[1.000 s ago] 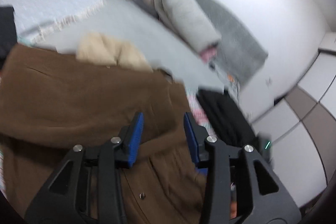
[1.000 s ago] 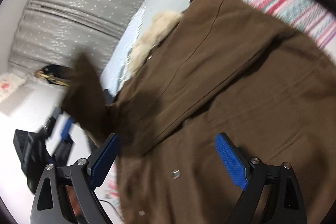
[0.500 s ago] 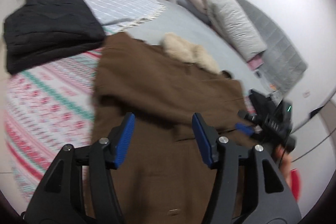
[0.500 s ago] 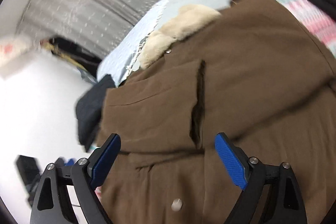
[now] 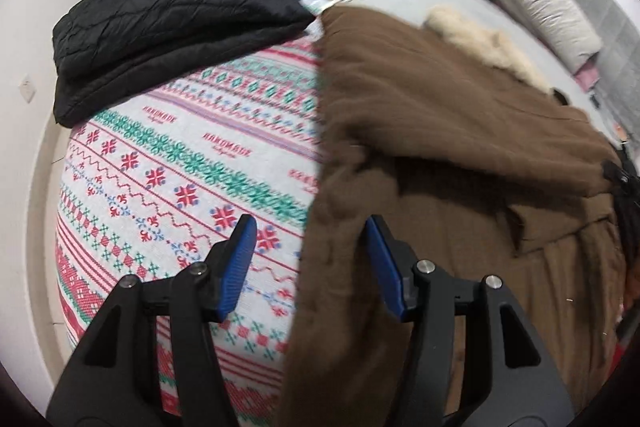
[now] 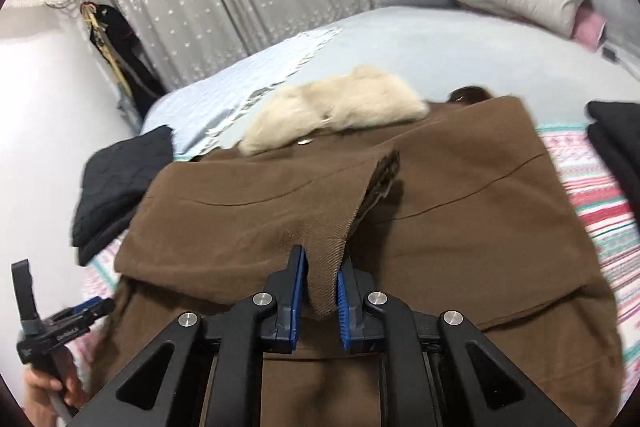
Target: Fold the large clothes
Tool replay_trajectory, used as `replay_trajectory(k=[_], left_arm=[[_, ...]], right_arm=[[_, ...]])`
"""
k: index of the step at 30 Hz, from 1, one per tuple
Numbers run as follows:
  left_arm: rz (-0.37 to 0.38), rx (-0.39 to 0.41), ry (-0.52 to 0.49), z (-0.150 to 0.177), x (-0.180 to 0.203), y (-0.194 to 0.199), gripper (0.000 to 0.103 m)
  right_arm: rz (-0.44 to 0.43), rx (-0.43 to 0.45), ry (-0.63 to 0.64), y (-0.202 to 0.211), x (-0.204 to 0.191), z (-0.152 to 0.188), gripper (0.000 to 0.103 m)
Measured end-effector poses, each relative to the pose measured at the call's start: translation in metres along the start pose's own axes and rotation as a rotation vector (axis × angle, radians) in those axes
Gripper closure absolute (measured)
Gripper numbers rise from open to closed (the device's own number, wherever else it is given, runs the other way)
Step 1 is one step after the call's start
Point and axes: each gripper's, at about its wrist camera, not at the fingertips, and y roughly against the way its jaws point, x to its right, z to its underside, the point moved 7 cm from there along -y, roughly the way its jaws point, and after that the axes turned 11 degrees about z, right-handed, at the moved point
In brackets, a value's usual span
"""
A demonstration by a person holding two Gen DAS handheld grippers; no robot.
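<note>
The large brown woollen coat [image 6: 460, 227] with a cream fur collar [image 6: 340, 111] lies flat on the bed's patterned red, green and white blanket [image 5: 180, 163], its sleeves folded across the body. The right claw [image 6: 322, 301] is clamped on a fold of the coat's sleeve cuff, between its blue pads [image 6: 298, 291]. The left claw [image 5: 308, 263] stands apart and holds nothing, above the coat's left edge. A folded black quilted garment [image 5: 168, 27] lies on the blanket beside the coat.
</note>
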Motion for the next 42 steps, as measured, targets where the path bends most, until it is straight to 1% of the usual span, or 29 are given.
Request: replay_trajectory(k=[2, 4, 5, 6, 8, 10, 13, 15, 17, 19, 20, 22, 24, 25, 26, 29, 30, 32, 34, 35, 38, 41, 42], left_arm=[[0.008, -0.004, 0.042, 0.000, -0.005, -0.003, 0.045], [0.013, 0.004, 0.070, -0.002, -0.008, -0.004, 0.045], [0.010, 0.008, 0.072, -0.003, -0.008, -0.004, 0.045], [0.004, 0.010, 0.065, -0.004, -0.008, -0.004, 0.045], [-0.009, 0.010, 0.047, -0.003, -0.007, -0.006, 0.045], [-0.006, 0.005, 0.047, -0.002, -0.007, -0.007, 0.045], [0.005, 0.002, 0.063, -0.003, -0.009, -0.011, 0.045], [0.010, 0.002, 0.067, -0.002, -0.010, -0.010, 0.045], [0.015, 0.003, 0.069, 0.000, -0.010, -0.008, 0.045], [0.021, 0.000, 0.071, 0.002, -0.011, -0.007, 0.045], [0.024, 0.000, 0.075, 0.003, -0.012, -0.007, 0.045], [0.029, -0.001, 0.081, 0.004, -0.012, -0.005, 0.045], [0.025, -0.001, 0.076, 0.005, -0.011, -0.004, 0.045], [0.024, -0.001, 0.074, 0.005, -0.011, -0.003, 0.045], [0.023, -0.001, 0.072, 0.005, -0.010, -0.002, 0.045], [0.033, -0.003, 0.076, 0.007, -0.008, 0.005, 0.045], [0.041, 0.001, 0.078, 0.008, -0.006, 0.008, 0.045], [0.073, 0.015, 0.071, 0.009, 0.001, 0.018, 0.045], [0.093, 0.024, 0.048, 0.011, 0.010, 0.025, 0.045], [0.099, 0.020, 0.029, 0.015, 0.016, 0.028, 0.045], [0.132, -0.013, -0.014, 0.030, 0.035, 0.031, 0.045], [0.153, -0.051, -0.050, 0.049, 0.047, 0.034, 0.045], [0.158, -0.070, -0.063, 0.058, 0.049, 0.036, 0.045]], right_arm=[[0.007, -0.065, -0.023, -0.015, 0.012, 0.010, 0.089], [0.046, -0.142, -0.043, -0.038, 0.021, 0.026, 0.089], [0.052, -0.154, -0.043, -0.041, 0.021, 0.030, 0.089], [0.061, -0.149, -0.038, -0.042, 0.021, 0.032, 0.089], [0.076, -0.111, -0.012, -0.034, 0.017, 0.027, 0.089], [0.083, -0.093, -0.002, -0.031, 0.018, 0.026, 0.089], [0.090, -0.128, -0.014, -0.039, 0.024, 0.031, 0.089], [0.076, -0.149, -0.045, -0.043, 0.033, 0.034, 0.088], [0.067, -0.139, -0.069, -0.037, 0.031, 0.029, 0.088], [0.083, -0.114, -0.043, -0.030, 0.025, 0.023, 0.087], [0.100, -0.109, -0.023, -0.029, 0.025, 0.023, 0.086], [0.132, -0.136, 0.006, -0.034, 0.028, 0.029, 0.079], [0.117, -0.173, -0.024, -0.041, 0.035, 0.036, 0.077], [0.108, -0.174, -0.041, -0.040, 0.037, 0.036, 0.077], [0.131, -0.166, -0.031, -0.036, 0.038, 0.033, 0.077], [0.235, -0.084, 0.031, -0.015, 0.040, 0.020, 0.076], [0.231, -0.074, 0.023, -0.010, 0.041, 0.017, 0.074], [0.177, -0.069, -0.021, 0.000, 0.046, 0.014, 0.074], [0.111, -0.117, -0.028, 0.001, 0.043, 0.022, 0.074], [0.075, -0.156, -0.010, 0.000, 0.037, 0.031, 0.074], [0.026, -0.236, 0.072, 0.001, 0.014, 0.057, 0.074], [0.017, -0.290, 0.169, 0.009, -0.002, 0.083, 0.074], [0.024, -0.325, 0.207, 0.011, -0.003, 0.098, 0.074]])
